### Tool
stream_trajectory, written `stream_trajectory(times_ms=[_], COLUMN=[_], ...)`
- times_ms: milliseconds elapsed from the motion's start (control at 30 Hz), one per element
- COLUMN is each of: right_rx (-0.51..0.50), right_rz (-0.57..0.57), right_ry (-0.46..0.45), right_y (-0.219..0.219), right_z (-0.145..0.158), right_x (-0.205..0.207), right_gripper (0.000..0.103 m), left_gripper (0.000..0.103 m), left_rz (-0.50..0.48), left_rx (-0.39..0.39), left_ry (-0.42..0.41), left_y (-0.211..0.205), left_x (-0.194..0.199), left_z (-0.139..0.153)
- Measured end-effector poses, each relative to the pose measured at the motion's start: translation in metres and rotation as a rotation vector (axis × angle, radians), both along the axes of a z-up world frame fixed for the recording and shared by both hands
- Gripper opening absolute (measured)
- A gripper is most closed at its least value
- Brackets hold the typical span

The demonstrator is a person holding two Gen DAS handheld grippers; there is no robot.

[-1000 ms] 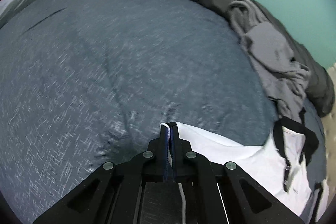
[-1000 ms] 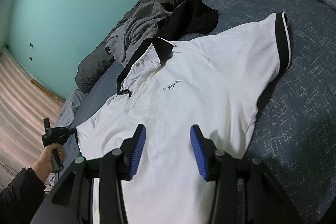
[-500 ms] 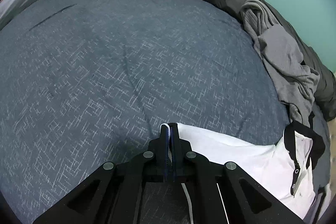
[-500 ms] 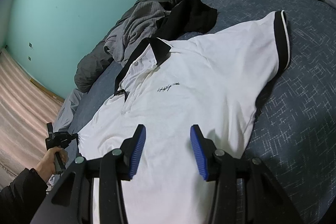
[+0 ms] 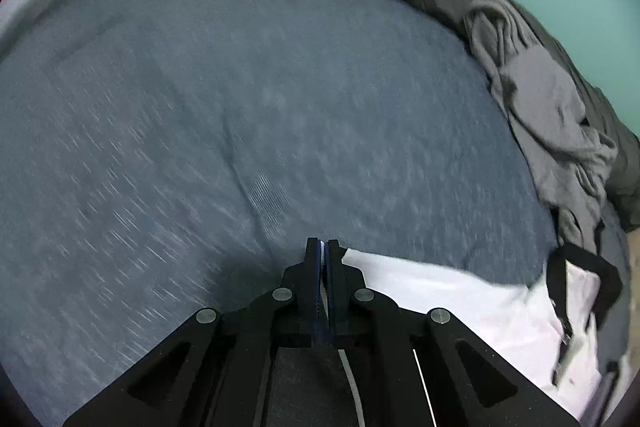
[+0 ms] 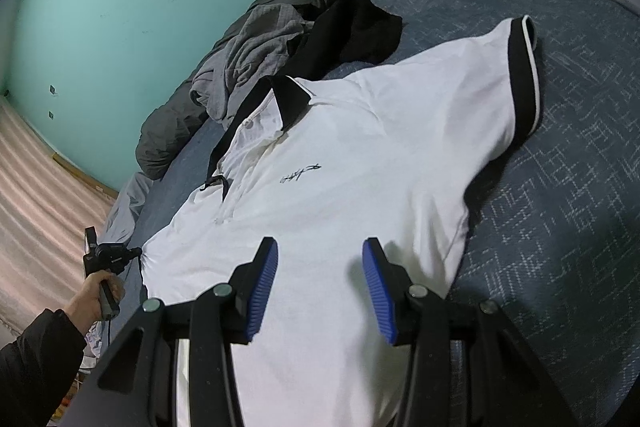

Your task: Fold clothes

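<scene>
White polo shirt (image 6: 360, 163) lies spread face-up on the blue bedspread (image 6: 560, 227). Risk: the pinched edge may slip and bunch. Left of the shirt, left gripper (image 5: 323, 247) is clamped on its sleeve edge. Above its hem, right gripper (image 6: 320, 251) hovers spread wide, holding nothing.

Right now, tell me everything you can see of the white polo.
The polo lies face up, spread nearly flat on the blue bedspread. White, soft knit by its look, with a black collar, open placket, black-banded sleeve cuff and small dark chest script. The left tool is shut on its edge; the right tool hovers open above its lower body. The collar end borders crumpled grey clothing.
</scene>
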State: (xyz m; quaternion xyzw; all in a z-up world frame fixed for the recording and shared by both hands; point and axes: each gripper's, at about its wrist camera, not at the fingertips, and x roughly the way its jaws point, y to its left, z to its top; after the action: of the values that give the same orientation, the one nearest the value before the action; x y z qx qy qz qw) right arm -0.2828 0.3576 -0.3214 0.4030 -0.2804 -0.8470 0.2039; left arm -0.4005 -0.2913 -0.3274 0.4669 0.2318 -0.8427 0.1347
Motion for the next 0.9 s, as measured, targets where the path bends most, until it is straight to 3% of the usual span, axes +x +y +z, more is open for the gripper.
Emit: stream_trajectory(times_ms=[167,233,300,367,400,667,767,800,833,900], right_rx=[0.0,-0.003,-0.005,-0.007,-0.006,-0.006,-0.006,-0.006,-0.006,-0.006], right_rz=[0.002,0.002,0.001,0.001,0.002,0.003,0.004,0.003,0.003,0.004], right_ry=[-0.007,-0.006,-0.003,-0.003,-0.002,-0.002,-0.004,-0.005,-0.006,-0.008], right_y=[-0.001,-0.001,-0.001,-0.001,-0.002,-0.003,-0.003,-0.003,-0.004,-0.004], right_z=[-0.002,-0.002,-0.001,-0.001,-0.001,-0.001,-0.002,-0.002,-0.002,-0.003], right_x=[-0.001,-0.001,-0.001,0.0,-0.001,-0.002,-0.003,-0.003,-0.003,-0.003], right_gripper=[0.045,0.045,0.045,0.045,0.045,0.045,0.045,0.045,0.045,0.045], left_gripper=[0.009,0.016,0.035,0.053,0.054,0.053,0.017,0.014,0.004,0.004], left_rz=[0.004,-0.006,-0.03,-0.074,-0.096,-0.133,-0.153,-0.16,-0.167,-0.159], left_rx=[0.047,-0.001,-0.051,-0.034,-0.026,0.024,0.009,0.004,-0.001,-0.026], left_ry=[0.01,0.025,0.039,0.043,0.045,0.005,0.016,0.019,0.023,0.036], left_y=[-0.01,-0.012,-0.01,-0.007,-0.006,0.006,0.013,0.015,0.017,0.018], left_x=[0.012,0.016,0.018,0.015,0.013,0.015,0.019,0.02,0.021,0.023], left_z=[0.005,0.019,0.031,0.028,0.027,-0.015,-0.018,-0.019,-0.02,-0.013])
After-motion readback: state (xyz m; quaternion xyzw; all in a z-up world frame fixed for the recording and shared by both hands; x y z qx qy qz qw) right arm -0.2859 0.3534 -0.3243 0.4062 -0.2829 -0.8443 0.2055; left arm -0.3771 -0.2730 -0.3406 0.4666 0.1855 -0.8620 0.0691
